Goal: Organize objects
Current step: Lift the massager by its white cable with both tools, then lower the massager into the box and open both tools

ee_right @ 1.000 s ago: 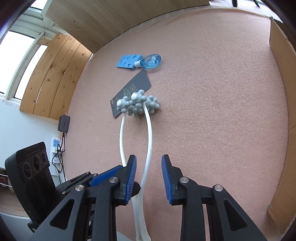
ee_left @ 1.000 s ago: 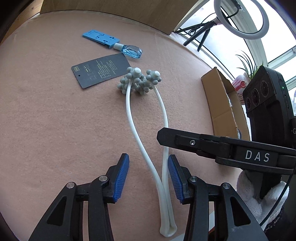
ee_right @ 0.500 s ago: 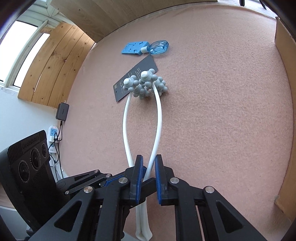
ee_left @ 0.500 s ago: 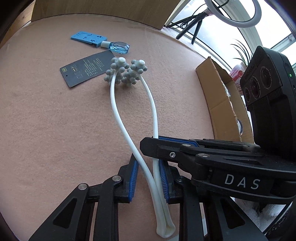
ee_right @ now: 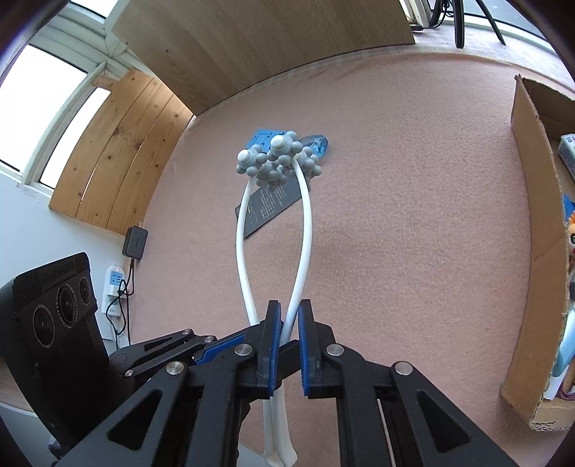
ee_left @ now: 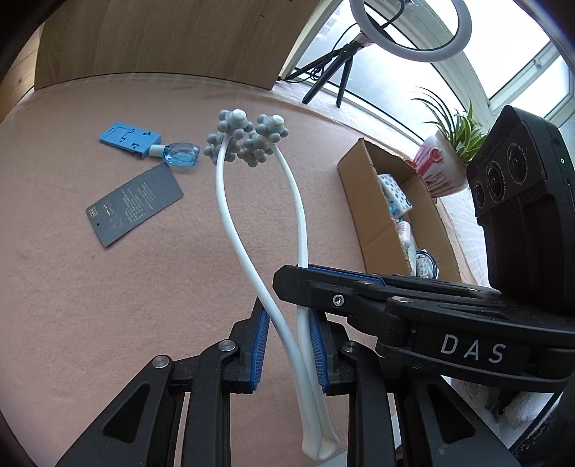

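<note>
A white two-armed massager (ee_left: 230, 215) (ee_right: 305, 237) with grey knobbly balls at its far ends hangs lifted off the pink mat. My left gripper (ee_left: 287, 316) is shut on both white arms near their joined base. My right gripper (ee_right: 286, 316) is shut on one white arm just beyond that, and it crosses the left wrist view from the right as a black bar (ee_left: 359, 291). On the mat behind lie a dark card (ee_left: 134, 206) (ee_right: 269, 206), a blue plastic holder (ee_left: 127, 138) and a small blue bottle (ee_left: 181, 154).
An open cardboard box (ee_left: 363, 215) (ee_right: 528, 215) with several small items inside stands at the right of the mat. A wooden board (ee_right: 251, 39) leans at the back. A ring light on a tripod (ee_left: 406, 32) and a potted plant (ee_left: 445, 158) stand by the window.
Both grippers closed on the massager's white arms and rose, lifting it off the mat. The grey ball ends now hang above the card and bottle.
</note>
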The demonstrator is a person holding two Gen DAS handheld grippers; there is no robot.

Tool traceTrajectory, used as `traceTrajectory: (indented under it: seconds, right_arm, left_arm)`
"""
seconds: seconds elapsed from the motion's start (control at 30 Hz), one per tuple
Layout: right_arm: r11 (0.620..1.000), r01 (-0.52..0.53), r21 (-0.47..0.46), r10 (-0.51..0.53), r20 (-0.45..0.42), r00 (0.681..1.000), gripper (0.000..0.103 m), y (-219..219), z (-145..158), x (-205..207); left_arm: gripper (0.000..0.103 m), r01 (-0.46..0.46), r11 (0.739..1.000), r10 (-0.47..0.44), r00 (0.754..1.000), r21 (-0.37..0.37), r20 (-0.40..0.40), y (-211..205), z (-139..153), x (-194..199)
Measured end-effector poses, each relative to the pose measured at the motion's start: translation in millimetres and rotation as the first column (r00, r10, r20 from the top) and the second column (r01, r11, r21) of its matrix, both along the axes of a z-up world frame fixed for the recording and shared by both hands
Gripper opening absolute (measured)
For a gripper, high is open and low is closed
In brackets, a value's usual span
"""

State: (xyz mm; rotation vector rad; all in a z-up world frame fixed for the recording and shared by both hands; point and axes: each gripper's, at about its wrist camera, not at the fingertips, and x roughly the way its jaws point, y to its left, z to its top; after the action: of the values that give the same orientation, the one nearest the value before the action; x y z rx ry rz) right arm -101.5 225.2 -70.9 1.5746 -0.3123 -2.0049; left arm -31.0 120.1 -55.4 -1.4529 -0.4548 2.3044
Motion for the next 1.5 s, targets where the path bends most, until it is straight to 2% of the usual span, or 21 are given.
traceTrajectory:
  seconds: [0.27,0.5,0.73,1.0,1.1,1.13,1.17,1.2,1.23,1.27,1.3,1.5]
  right_arm:
    - [0.994,0.111,-0.009,-0.111,-0.058,0.992,0.009,52.8,30.1,-6.3]
    - [0.976,0.22,-0.007,-0.219,-0.1,0.971,0.009,114.1,49.6,-16.5]
    - [0.953,0.303,0.008,-0.299,-0.125,0.946,0.009,166.7,59.1,-29.9]
    - [0.931,0.364,0.035,-0.357,-0.124,0.926,0.009,210.8,47.6,-45.1]
    - [0.926,0.374,0.047,-0.366,-0.121,0.923,0.01,220.8,43.0,-50.5]
    - [0.925,0.378,0.048,-0.37,-0.124,0.921,0.012,223.7,41.6,-51.5]
    - [0.922,0.382,0.064,-0.373,-0.125,0.919,0.015,225.8,39.5,-52.6]
    - [0.92,0.384,0.078,-0.373,-0.121,0.92,0.02,227.0,37.5,-54.0]
    - [0.918,0.387,0.088,-0.376,-0.121,0.919,0.039,228.5,35.5,-54.4]
    - [0.914,0.394,0.096,-0.382,-0.127,0.915,0.057,230.3,34.2,-54.0]
    - [0.909,0.406,0.095,-0.392,-0.139,0.91,0.06,232.5,33.7,-52.7]
    - [0.902,0.426,0.077,-0.413,-0.142,0.9,0.061,234.7,32.9,-49.4]
  left_arm:
    - [0.022,0.089,0.996,-0.087,0.995,0.031,-0.054,58.7,31.7,-21.3]
    - [0.022,0.175,0.983,-0.17,0.982,0.053,-0.084,122.6,46.6,-53.2]
    - [0.022,0.237,0.97,-0.232,0.969,0.053,-0.089,180.0,46.2,-74.4]
    - [0.022,0.278,0.96,-0.274,0.958,0.034,-0.081,228.8,30.9,-91.4]
    - [0.024,0.294,0.955,-0.295,0.951,-0.023,-0.088,240.6,28.7,-92.9]
    - [0.033,0.284,0.958,-0.287,0.954,-0.043,-0.086,241.6,28.0,-93.3]
    - [0.054,0.275,0.96,-0.279,0.956,-0.049,-0.089,240.8,27.9,-93.1]
    - [0.065,0.267,0.962,-0.271,0.958,-0.052,-0.095,239.5,28.2,-93.0]
    - [0.071,0.256,0.965,-0.26,0.96,-0.057,-0.107,236.5,29.5,-91.3]
    - [0.071,0.249,0.966,-0.255,0.961,-0.063,-0.112,233.8,30.0,-91.0]
    - [0.071,0.246,0.967,-0.252,0.961,-0.067,-0.11,231.2,30.3,-90.8]
    - [0.071,0.229,0.971,-0.235,0.966,-0.068,-0.108,214.2,33.0,-86.5]
